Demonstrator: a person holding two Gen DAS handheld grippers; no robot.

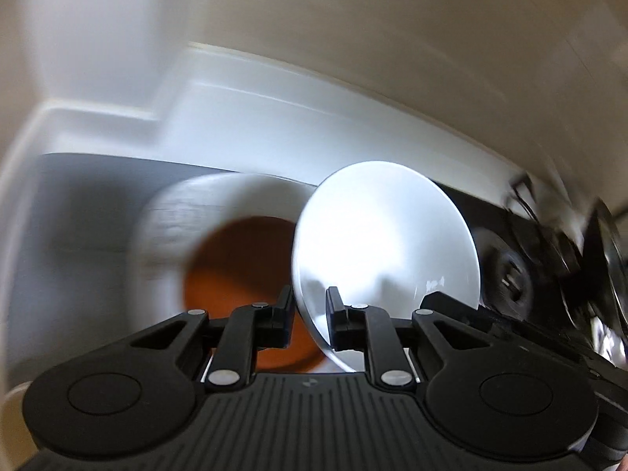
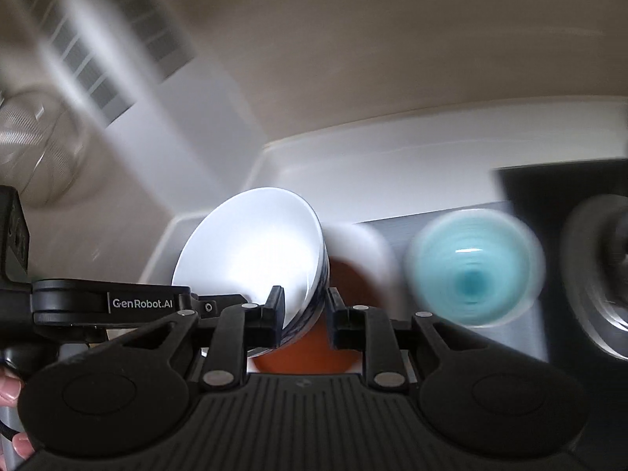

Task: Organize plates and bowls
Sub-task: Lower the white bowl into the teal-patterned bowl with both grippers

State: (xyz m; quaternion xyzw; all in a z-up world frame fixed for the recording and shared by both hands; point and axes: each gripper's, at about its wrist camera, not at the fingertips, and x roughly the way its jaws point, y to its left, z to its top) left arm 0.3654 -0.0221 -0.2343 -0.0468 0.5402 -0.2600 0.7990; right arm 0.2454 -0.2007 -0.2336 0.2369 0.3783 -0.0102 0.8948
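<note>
While both views are smearing with motion blur, the grey worktop (image 1: 98, 204) is lying below as the broadest surface, with a pale wall rising behind it. On it a wide plate (image 1: 243, 267), white at the rim and rust-orange in the centre, is sitting flat, probably the base for a stack. Beside it, in the right wrist view, a teal bowl (image 2: 475, 271) is resting upright and well apart from both tools, untouched for now.

One white bowl (image 1: 384, 243) is being carried tilted on edge above the plate, its hollow facing the cameras; a blue pattern is showing on its outer wall in the right wrist view. Two holds on opposite parts of the rim are likely sharing the weight and keeping the slippery glaze from twisting out.

Narrowly set, the left gripper (image 1: 310, 318) is pinching the bowl's lower rim, one of its fingers (image 1: 333, 306) lying inside the hollow. Likewise the right gripper (image 2: 304, 314) is clamping the rim with only a slim gap, one of its fingers (image 2: 274, 306) pressing the inner face. Fingertips of the person's hand (image 2: 10, 388) are showing at the left edge.
</note>
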